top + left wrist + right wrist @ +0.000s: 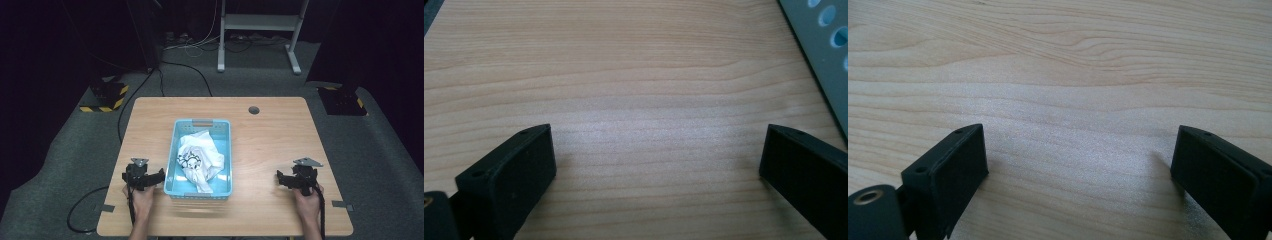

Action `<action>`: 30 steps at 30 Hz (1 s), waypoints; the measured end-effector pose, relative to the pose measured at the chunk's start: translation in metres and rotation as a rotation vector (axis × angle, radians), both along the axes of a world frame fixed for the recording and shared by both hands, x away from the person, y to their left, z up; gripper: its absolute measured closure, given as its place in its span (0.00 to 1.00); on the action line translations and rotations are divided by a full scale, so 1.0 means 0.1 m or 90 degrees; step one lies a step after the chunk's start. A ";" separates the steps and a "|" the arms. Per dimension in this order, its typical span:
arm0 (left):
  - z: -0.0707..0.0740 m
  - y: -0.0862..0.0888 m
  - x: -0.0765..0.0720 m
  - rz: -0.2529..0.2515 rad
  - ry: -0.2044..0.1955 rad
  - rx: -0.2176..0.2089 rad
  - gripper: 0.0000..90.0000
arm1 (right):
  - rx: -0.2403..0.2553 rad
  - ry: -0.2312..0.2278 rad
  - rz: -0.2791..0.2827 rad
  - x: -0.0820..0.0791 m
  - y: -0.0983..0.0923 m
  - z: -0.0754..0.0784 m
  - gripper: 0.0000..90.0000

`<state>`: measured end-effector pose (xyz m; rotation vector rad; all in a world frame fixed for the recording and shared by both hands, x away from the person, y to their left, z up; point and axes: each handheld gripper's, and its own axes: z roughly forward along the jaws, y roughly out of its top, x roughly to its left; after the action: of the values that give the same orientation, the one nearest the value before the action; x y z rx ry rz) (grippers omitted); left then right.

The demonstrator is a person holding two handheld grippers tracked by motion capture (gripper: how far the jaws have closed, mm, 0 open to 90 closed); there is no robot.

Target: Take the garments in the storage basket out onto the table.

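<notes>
- From the high view, a person is standing at the near edge of a wooden table [270, 130], and both forearms are coming in from the bottom.
- The left hand [141, 197] is holding the left gripper [161, 175] low over the table, just beside the near left corner of a light blue basket [174, 150]; I cannot tell whether it is touching the basket wall.
- The basket is sitting in the middle of the table, its long sides running near to far, and a crumpled white cloth [200, 157] with a dark printed patch is lying inside it, bunched toward the right and near part.
- The right hand [307, 200] is holding the right gripper [279, 177] over the near right part of the table, well apart from the basket, its jaws pointing left toward it.
- A small round dark hole [254, 110] is showing in the table's far right part, and cables are trailing across the grey floor beyond.
- In the left gripper view, the left gripper [656, 150] is standing wide open, with only bare table [639, 75] between its jaws; the basket [824, 55] wall, with its round holes, is cutting across the upper right corner.
- In the right gripper view, the right gripper [1078, 150] is gaping just as wide, holding nothing, and bare table [1063, 65] is lying between and beyond its jaws.
</notes>
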<state>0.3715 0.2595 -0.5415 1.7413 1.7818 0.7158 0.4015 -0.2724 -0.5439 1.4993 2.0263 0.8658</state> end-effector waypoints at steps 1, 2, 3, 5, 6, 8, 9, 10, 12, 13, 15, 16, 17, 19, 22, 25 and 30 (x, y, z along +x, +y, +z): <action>0.05 0.02 -0.03 0.005 -0.014 -0.011 0.01 | 0.000 0.000 0.000 0.00 0.00 0.00 0.08; 0.05 0.02 -0.03 0.005 -0.014 -0.011 0.01 | 0.000 0.000 0.000 0.00 0.00 0.00 0.08; 0.11 0.06 -0.07 0.016 -0.033 -0.019 0.01 | 0.000 0.000 0.000 0.00 0.00 0.00 0.08; 0.17 0.09 -0.10 0.024 -0.050 -0.028 0.01 | 0.000 0.000 0.000 0.00 0.00 0.00 0.08; 0.17 0.09 -0.10 0.024 -0.050 -0.028 0.01 | 0.000 0.000 0.000 0.00 0.00 0.00 0.08; 0.24 0.11 -0.13 0.026 -0.066 -0.039 0.01 | 0.000 0.000 0.000 0.00 0.00 0.00 0.08; 0.30 0.11 -0.16 0.024 -0.085 -0.048 0.01 | 0.000 0.000 0.000 0.00 0.00 0.00 0.08; 0.30 0.11 -0.16 0.024 -0.085 -0.048 0.01 | 0.000 0.000 0.000 0.00 0.00 0.00 0.08; 0.37 0.08 -0.18 0.017 -0.099 -0.056 0.01 | 0.000 0.000 0.000 0.00 0.00 0.00 0.08; 0.40 0.07 -0.18 0.012 -0.106 -0.060 0.01 | 0.000 0.000 0.000 0.00 0.00 0.00 0.08; 0.47 0.03 -0.18 0.001 -0.115 -0.062 0.02 | 0.000 0.000 0.000 0.00 0.00 0.00 0.08; 0.54 -0.01 -0.18 -0.013 -0.123 -0.063 0.02 | 0.000 0.000 0.000 0.00 0.00 0.00 0.08; 0.57 -0.04 -0.18 -0.019 -0.128 -0.064 0.03 | 0.000 0.000 0.000 0.00 0.00 0.00 0.08; 0.60 -0.07 -0.18 -0.026 -0.132 -0.065 0.03 | 0.000 0.000 0.000 0.00 0.00 0.00 0.08; 0.66 -0.16 -0.16 -0.048 -0.135 -0.068 0.04 | 0.000 0.000 0.000 0.00 0.00 0.00 0.08; 0.72 -0.24 -0.14 -0.068 -0.134 -0.069 0.04 | 0.000 0.000 0.000 0.00 0.00 0.00 0.08; 0.79 -0.34 -0.11 -0.091 -0.135 -0.076 0.05 | 0.000 0.000 0.000 0.00 0.00 0.00 0.08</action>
<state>0.3605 0.2256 -0.4628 1.6301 1.5115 0.6920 0.4013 -0.2724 -0.5438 1.4997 2.0269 0.8658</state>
